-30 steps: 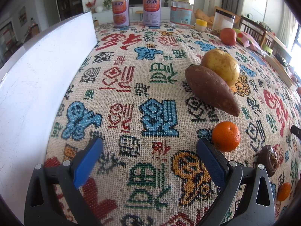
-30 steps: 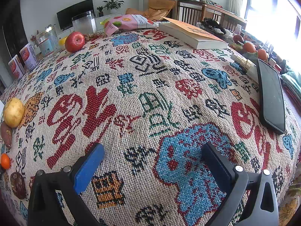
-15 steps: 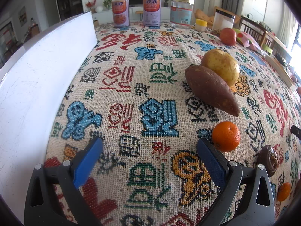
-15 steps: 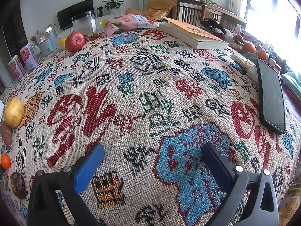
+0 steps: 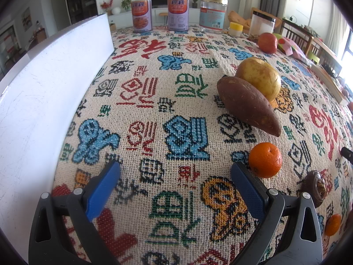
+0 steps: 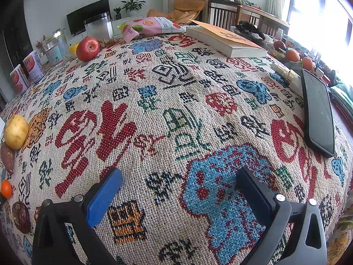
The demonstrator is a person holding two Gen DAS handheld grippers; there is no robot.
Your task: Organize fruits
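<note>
In the left wrist view a tangerine (image 5: 265,160) lies just right of my open, empty left gripper (image 5: 175,173). Behind it lie a sweet potato (image 5: 247,105) and a yellow pear (image 5: 259,78), touching. A dark brown fruit (image 5: 314,187) and a second small tangerine (image 5: 333,224) lie at the right. A red apple (image 5: 267,43) sits far back. My right gripper (image 6: 179,182) is open and empty over the patterned cloth; the pear (image 6: 15,131), sweet potato (image 6: 7,157), tangerine (image 6: 6,188), brown fruit (image 6: 21,217) and apple (image 6: 87,48) show at its left.
A white board (image 5: 44,101) runs along the left edge. Cans (image 5: 141,14) and jars (image 5: 212,14) stand at the back. A phone (image 6: 318,112), a book (image 6: 225,40) and a pink snack bag (image 6: 152,26) lie on the right side of the cloth.
</note>
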